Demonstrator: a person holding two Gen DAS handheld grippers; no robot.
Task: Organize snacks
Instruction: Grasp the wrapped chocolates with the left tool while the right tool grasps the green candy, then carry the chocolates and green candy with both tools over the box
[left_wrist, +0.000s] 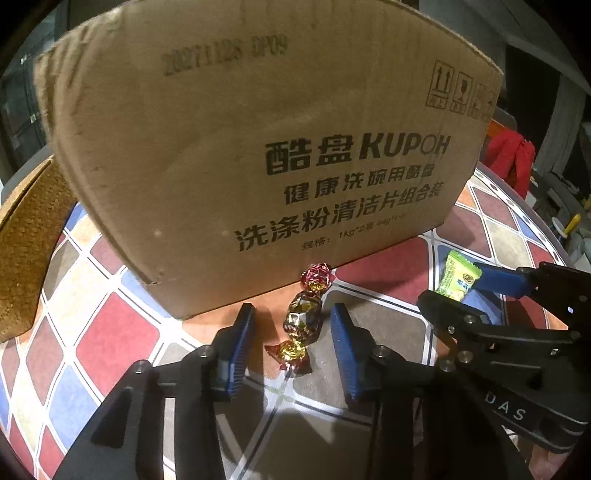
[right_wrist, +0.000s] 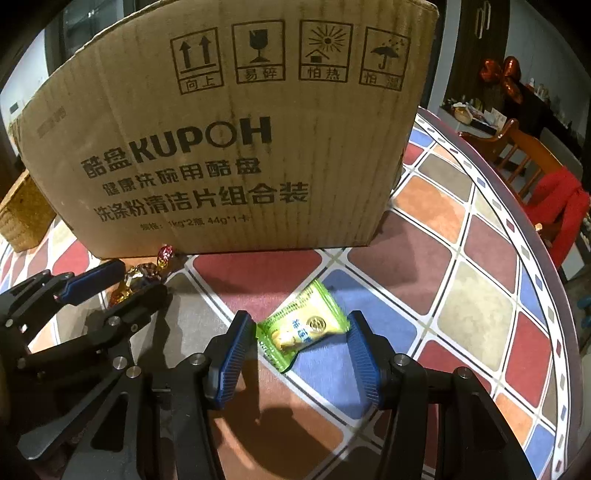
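Note:
A gold-and-red foil candy lies on the tiled tablecloth in front of a large cardboard box. My left gripper is open, its blue pads on either side of the candy without touching it. A green snack packet lies on the cloth. My right gripper is open around it, both pads close to the packet's ends. The packet and right gripper also show in the left wrist view, and the candy and left gripper in the right wrist view.
The box stands just behind both snacks. A woven basket sits left of it, also in the right wrist view. The round table's edge curves at the right, with a wooden chair draped in red cloth beyond.

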